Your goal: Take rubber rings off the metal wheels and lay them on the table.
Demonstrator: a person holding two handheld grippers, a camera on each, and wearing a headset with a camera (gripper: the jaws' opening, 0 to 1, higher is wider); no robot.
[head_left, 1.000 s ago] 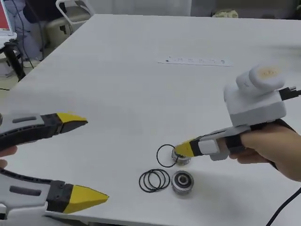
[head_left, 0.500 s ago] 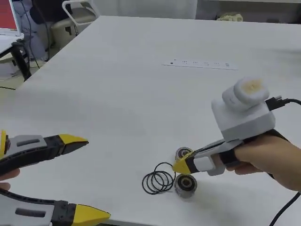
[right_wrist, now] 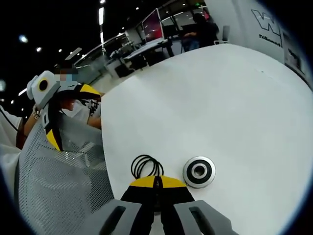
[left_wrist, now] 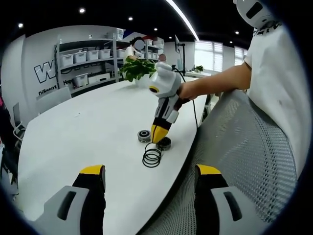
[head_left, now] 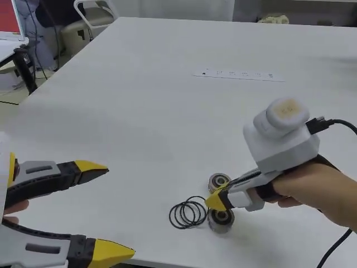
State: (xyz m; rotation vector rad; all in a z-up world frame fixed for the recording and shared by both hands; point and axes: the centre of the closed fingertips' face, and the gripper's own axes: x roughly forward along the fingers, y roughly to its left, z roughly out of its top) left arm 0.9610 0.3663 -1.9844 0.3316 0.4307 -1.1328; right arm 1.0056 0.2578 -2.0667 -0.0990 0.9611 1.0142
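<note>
Two metal wheels lie near the table's front edge, one (head_left: 219, 182) farther back and one (head_left: 221, 219) nearer. A pile of black rubber rings (head_left: 186, 214) lies just left of them. My right gripper (head_left: 211, 201) comes in from the right with its tips between the two wheels, shut on a rubber ring (head_left: 194, 199) that trails onto the pile. In the right gripper view the shut jaws (right_wrist: 157, 180) touch the rings (right_wrist: 145, 165), with a wheel (right_wrist: 199, 172) to the right. My left gripper (head_left: 118, 210) hangs open and holds nothing, well left of the pile.
A white printed strip (head_left: 239, 74) lies far back on the table (head_left: 156, 111). A chair (head_left: 95, 12) stands beyond the far left corner. A mesh chair back (left_wrist: 244, 156) is beside the front edge. The right gripper's cable (head_left: 334, 245) trails off right.
The right gripper has drawn a loose ring from beside the farther wheel toward the pile, and its tips now sit between the two wheels. The left gripper has stayed open.
</note>
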